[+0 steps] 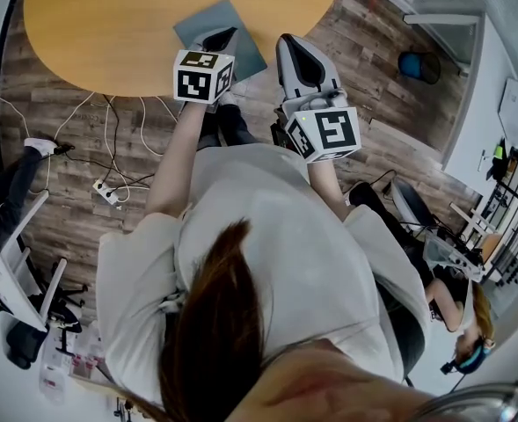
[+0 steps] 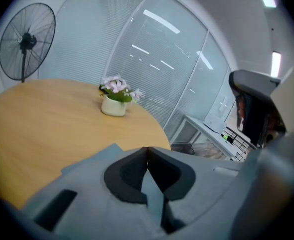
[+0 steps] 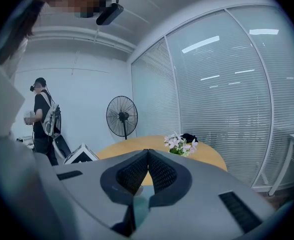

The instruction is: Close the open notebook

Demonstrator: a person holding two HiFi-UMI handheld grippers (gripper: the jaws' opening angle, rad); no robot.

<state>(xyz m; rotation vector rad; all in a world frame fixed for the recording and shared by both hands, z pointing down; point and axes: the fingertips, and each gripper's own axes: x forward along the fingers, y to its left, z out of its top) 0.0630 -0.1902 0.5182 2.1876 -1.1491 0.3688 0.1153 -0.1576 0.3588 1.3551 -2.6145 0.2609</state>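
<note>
My left claw (image 1: 223,35) is clenched, its black pads pressed tip to tip with nothing between them. My right claw (image 1: 288,39) is clenched on nothing too, ribbed pads meeting at the front.

The notebook (image 1: 213,18) lies flat at the near rim of the round wooden counter (image 1: 109,25). It looks closed, with one plain grey-blue cover facing up. In the head view its long axis runs at a slant, from the upper left, further in on the counter, down to the right. The nearer right corner reaches the counter's edge. From the left gripper view a slab of the notebook (image 2: 93,157) shows just below and left of my left claw (image 2: 147,148).

My left forearm (image 1: 175,161) is stretched forward, bare, and the claw tips downward over the near part of the notebook. I cannot tell whether it touches the cover. My right claw (image 3: 147,150) sits just to the right of the notebook, off the counter's rim, drawn closer to my body and held nearer to level. It faces across the counter toward a flower pot (image 3: 180,144) and a standing fan (image 3: 122,116). The same flower pot (image 2: 114,104) stands well beyond my left claw.
</note>
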